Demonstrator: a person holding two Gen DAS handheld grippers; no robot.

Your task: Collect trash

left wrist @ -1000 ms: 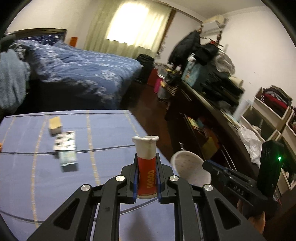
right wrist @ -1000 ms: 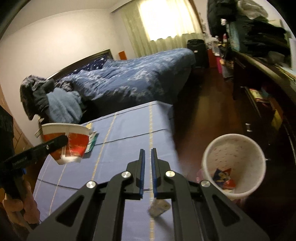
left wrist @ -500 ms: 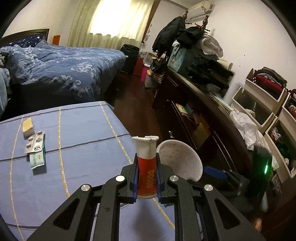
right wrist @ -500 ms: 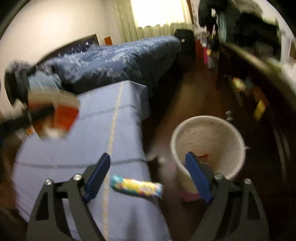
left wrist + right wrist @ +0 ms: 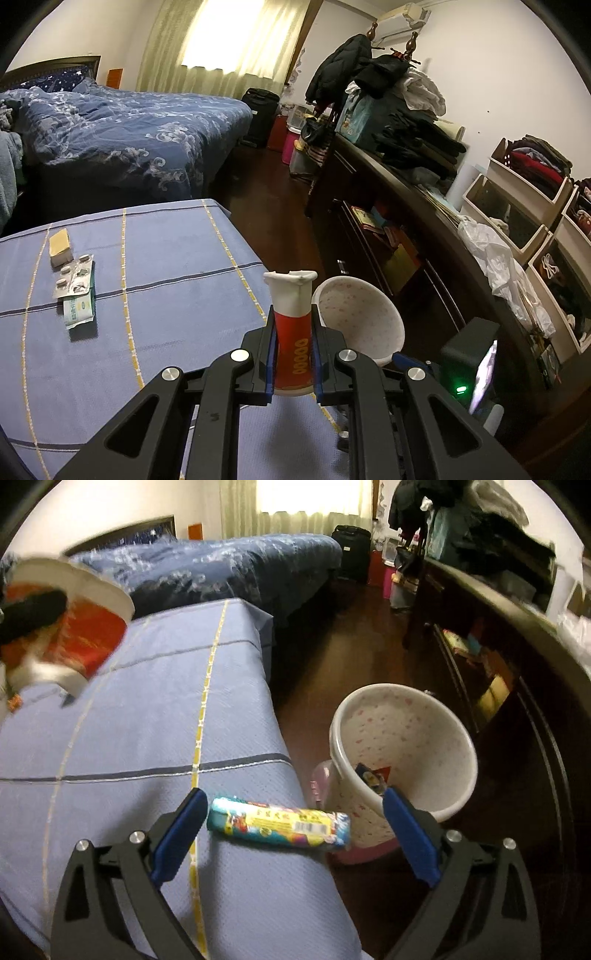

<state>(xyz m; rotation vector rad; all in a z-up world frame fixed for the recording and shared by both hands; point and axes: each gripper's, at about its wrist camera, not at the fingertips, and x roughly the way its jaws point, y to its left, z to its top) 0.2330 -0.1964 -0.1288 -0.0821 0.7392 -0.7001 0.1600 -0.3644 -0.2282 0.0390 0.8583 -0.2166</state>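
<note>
Left tongs (image 5: 293, 363) clamped squashed red-and-white paper cup (image 5: 292, 332) beside white plastic bin (image 5: 402, 753); right tongs (image 5: 295, 834) gaped wide around colourful wrapper (image 5: 279, 825).

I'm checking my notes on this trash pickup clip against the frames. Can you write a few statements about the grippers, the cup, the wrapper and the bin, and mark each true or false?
1. The left gripper is shut on the red and white paper cup. True.
2. The right gripper is shut on the colourful wrapper. False: its jaws stand wide open with the wrapper lying between them on the blue tablecloth.
3. The white bin stands on the floor beside the table. True.
4. The bin is empty. False: some printed packaging lies at its bottom.
5. A blister pack of pills lies on the tablecloth. True.
</note>
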